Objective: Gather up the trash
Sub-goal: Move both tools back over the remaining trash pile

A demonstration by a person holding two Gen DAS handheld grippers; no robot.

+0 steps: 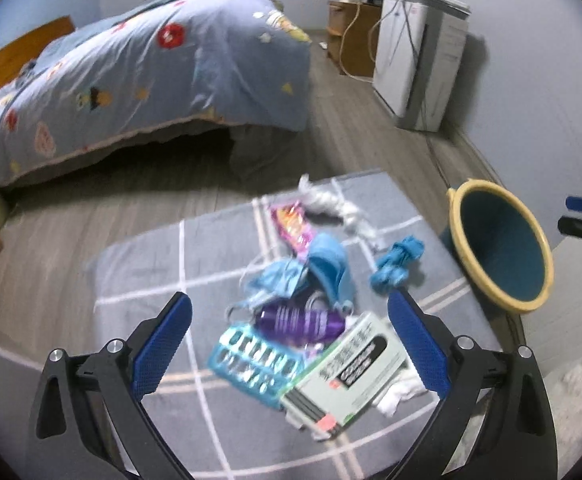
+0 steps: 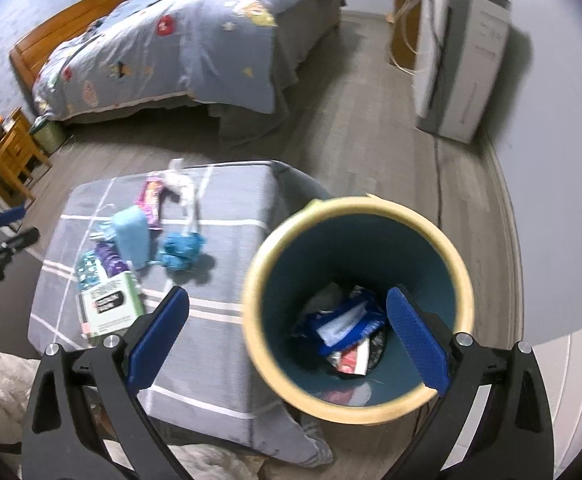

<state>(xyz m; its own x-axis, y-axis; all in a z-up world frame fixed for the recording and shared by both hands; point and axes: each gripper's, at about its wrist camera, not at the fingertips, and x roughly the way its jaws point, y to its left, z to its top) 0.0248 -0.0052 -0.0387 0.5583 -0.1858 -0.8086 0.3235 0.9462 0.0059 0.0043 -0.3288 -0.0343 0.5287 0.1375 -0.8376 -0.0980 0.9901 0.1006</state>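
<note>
Trash lies in a pile on a grey checked cloth: a white-green box, a purple wrapper, a teal blister pack, light blue masks, a crumpled blue glove, a pink wrapper and white tissue. My left gripper hangs open above the box and purple wrapper, holding nothing. My right gripper is open over the yellow-rimmed teal bin, which holds a blue packet and other wrappers. The bin stands right of the cloth.
A bed with a blue patterned quilt fills the far left. A white appliance with cables and a wooden cabinet stand at the far wall. A wooden nightstand is at the left. Grey plank floor lies between.
</note>
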